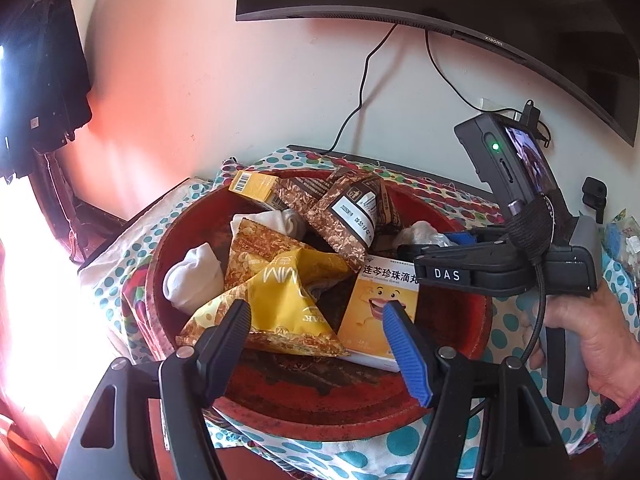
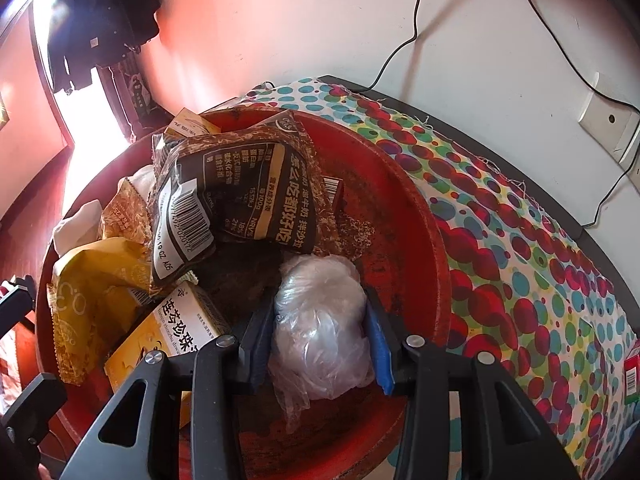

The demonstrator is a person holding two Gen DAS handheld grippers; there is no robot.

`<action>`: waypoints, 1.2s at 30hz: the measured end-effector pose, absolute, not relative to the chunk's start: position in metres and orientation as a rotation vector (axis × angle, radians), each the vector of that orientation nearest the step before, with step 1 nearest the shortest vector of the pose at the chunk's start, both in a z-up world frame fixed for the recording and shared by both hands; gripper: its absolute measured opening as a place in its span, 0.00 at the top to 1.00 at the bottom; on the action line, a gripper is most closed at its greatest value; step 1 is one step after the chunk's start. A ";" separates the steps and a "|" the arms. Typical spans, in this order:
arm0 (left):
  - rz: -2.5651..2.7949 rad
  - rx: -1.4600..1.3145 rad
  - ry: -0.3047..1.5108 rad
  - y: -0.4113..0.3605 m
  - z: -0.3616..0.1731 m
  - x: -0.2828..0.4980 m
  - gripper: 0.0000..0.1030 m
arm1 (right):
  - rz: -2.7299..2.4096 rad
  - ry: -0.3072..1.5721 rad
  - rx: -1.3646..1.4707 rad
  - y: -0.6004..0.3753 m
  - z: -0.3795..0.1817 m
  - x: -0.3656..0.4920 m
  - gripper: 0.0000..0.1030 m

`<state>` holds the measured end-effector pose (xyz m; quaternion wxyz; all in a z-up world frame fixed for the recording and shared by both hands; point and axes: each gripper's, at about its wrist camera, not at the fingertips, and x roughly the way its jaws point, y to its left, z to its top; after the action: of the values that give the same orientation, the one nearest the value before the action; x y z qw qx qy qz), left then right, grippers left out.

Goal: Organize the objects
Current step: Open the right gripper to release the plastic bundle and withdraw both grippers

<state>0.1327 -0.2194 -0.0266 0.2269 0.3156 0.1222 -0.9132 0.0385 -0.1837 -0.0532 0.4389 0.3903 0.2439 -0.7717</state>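
Observation:
A red round basin [image 1: 452, 312] [image 2: 400, 184] sits on a dotted cloth and holds snack packets, boxes and white socks. My left gripper [image 1: 316, 312] is open above its near side, over a yellow snack bag [image 1: 280, 296] and a yellow medicine box [image 1: 376, 320]. My right gripper [image 2: 320, 304] is shut on a crumpled clear plastic bag [image 2: 320, 320] inside the basin; it shows in the left wrist view [image 1: 424, 248] reaching in from the right. A brown snack packet [image 2: 240, 196] [image 1: 352, 216] lies behind the bag.
A dotted cloth [image 2: 520, 240] covers the table against the wall. A TV [image 1: 440, 0] hangs above, with cables and a wall socket [image 2: 608, 124]. A small red box [image 2: 632, 372] lies at the cloth's right edge. Dark clothes [image 1: 44, 80] hang at the left.

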 end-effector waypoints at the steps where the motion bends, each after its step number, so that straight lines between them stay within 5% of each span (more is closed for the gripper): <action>1: -2.520 0.872 0.352 -0.220 -0.027 0.133 0.32 | -1.915 0.603 0.968 -0.184 -0.052 0.040 0.56; 9: -2.509 0.901 0.459 -0.228 -0.024 0.135 0.32 | -1.951 0.572 0.969 -0.174 -0.032 0.051 0.12; 14: -2.426 0.985 0.485 -0.234 -0.012 0.137 0.32 | -2.003 0.470 1.005 -0.146 -0.004 0.057 0.03; 36: -2.314 1.198 0.525 -0.232 -0.003 0.137 0.32 | -1.983 0.666 1.009 -0.098 0.012 0.140 0.01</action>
<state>0.1365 -0.2318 -0.0032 0.2396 0.4375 0.1917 -0.8453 0.1404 -0.0981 0.0122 0.3981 0.3986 0.2630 -0.7832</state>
